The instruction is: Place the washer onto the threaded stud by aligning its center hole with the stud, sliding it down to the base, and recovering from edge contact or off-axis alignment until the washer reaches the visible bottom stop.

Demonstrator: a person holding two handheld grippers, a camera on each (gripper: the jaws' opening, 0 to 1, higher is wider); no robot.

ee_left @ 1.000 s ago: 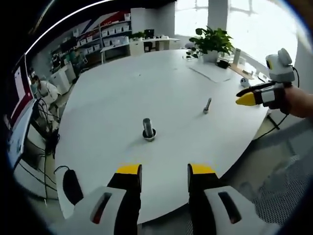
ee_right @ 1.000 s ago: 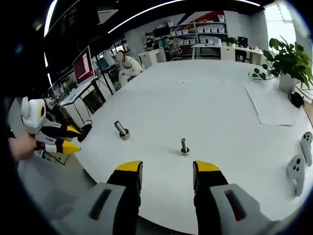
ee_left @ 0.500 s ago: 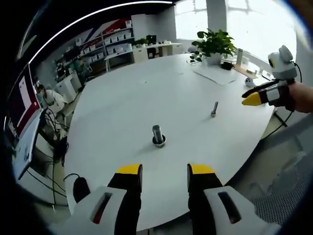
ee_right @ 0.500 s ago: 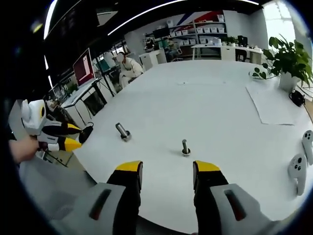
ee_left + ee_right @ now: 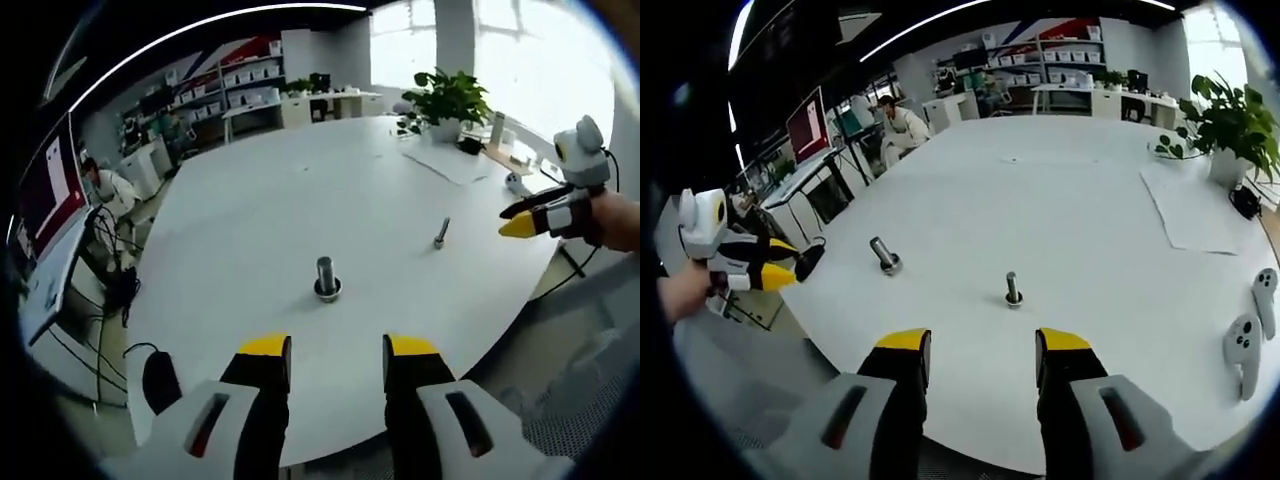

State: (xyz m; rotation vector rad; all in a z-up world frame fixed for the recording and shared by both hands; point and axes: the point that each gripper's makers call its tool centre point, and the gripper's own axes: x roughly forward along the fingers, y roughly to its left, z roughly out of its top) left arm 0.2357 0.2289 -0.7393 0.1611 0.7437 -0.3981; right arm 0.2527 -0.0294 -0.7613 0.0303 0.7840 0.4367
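Note:
Two upright metal pieces stand on the white round table [image 5: 280, 200]. A thicker stud with a ring at its base [image 5: 326, 277] [image 5: 883, 254] is near the table's front in the left gripper view. A thinner threaded stud [image 5: 440, 233] [image 5: 1011, 289] stands apart from it. My left gripper [image 5: 336, 350] hangs open over the table edge, nothing between its yellow-tipped jaws; it also shows at the left of the right gripper view [image 5: 770, 272]. My right gripper [image 5: 983, 345] is open and empty, short of the thin stud, and appears at the right of the left gripper view [image 5: 520, 218].
A potted plant [image 5: 1232, 125] and a sheet of paper [image 5: 1195, 208] sit at the far side of the table, two white controllers [image 5: 1248, 330] near its right edge. A person [image 5: 898, 120] sits at a desk beyond; shelves line the back wall.
Both views have shifted slightly with the hands; the thick stud sits a little more to the right in the left gripper view. Neither stud has moved on the table, and both grippers stay open.

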